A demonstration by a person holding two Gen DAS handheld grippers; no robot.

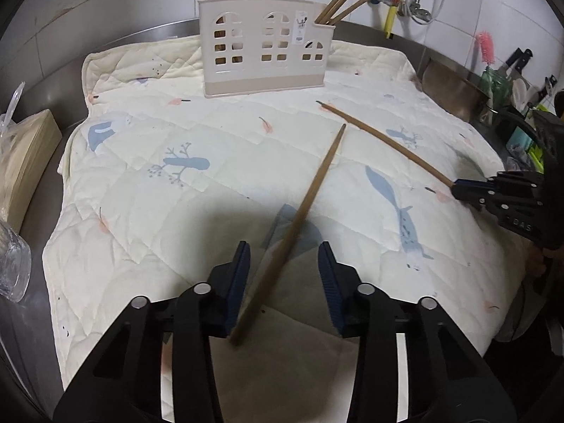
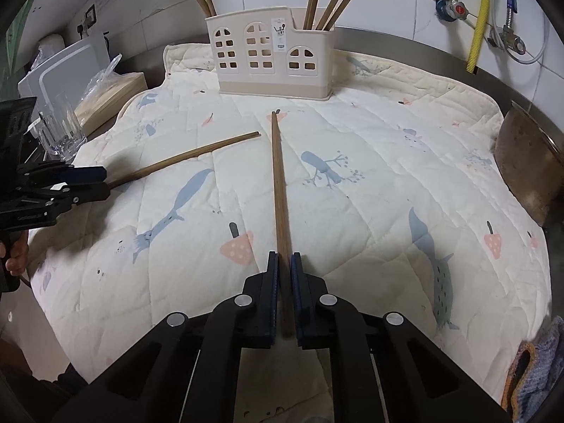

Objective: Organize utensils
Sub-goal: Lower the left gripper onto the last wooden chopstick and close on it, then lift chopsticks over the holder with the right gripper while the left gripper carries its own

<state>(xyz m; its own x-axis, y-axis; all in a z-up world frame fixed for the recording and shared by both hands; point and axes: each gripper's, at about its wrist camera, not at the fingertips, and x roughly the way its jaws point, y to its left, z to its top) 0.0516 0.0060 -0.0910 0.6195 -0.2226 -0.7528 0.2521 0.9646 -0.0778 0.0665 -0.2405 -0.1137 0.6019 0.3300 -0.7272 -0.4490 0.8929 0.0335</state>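
Several chopsticks already in holder (image 2: 271, 60). Right gripper (image 2: 284, 259) fingers pinch one chopstick (image 2: 280, 190); left gripper (image 1: 283, 250) fingers spread around another chopstick (image 1: 299, 218) (grip unclear, possibly loose). Both remain unstowed.

surface: steel counter (image 2: 405, 44) | on it: quilted mat (image 2: 352, 183), glass (image 2: 61, 127), pan (image 2: 528, 172)

Wooden chopsticks (image 2: 280, 190) (matt), quilted cloth mat (image 2: 352, 176), plastic holder (image 2: 271, 60)
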